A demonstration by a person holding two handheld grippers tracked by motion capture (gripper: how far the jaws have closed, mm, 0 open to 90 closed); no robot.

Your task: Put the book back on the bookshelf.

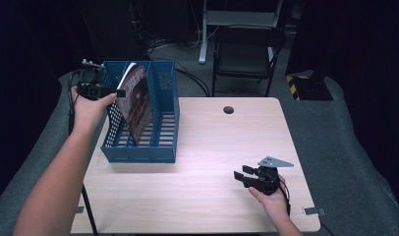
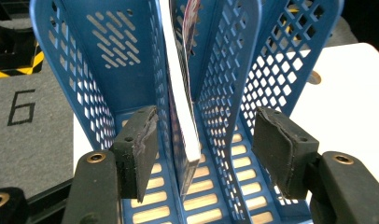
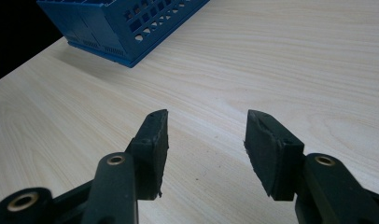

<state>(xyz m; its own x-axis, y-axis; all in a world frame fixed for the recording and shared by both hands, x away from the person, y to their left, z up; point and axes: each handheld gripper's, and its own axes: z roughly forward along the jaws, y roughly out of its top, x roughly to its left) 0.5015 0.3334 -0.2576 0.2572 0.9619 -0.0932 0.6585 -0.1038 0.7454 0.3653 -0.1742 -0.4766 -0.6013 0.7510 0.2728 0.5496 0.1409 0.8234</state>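
Magazine (image 2: 185, 126) between parted left fingers (image 2: 136, 149) — untouched

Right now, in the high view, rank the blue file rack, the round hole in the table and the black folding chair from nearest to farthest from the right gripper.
From the right gripper, near the table's front right:
1. Blue file rack, to its left on the table.
2. Round hole, straight ahead near the table's far edge.
3. Black folding chair, on the floor beyond the table.
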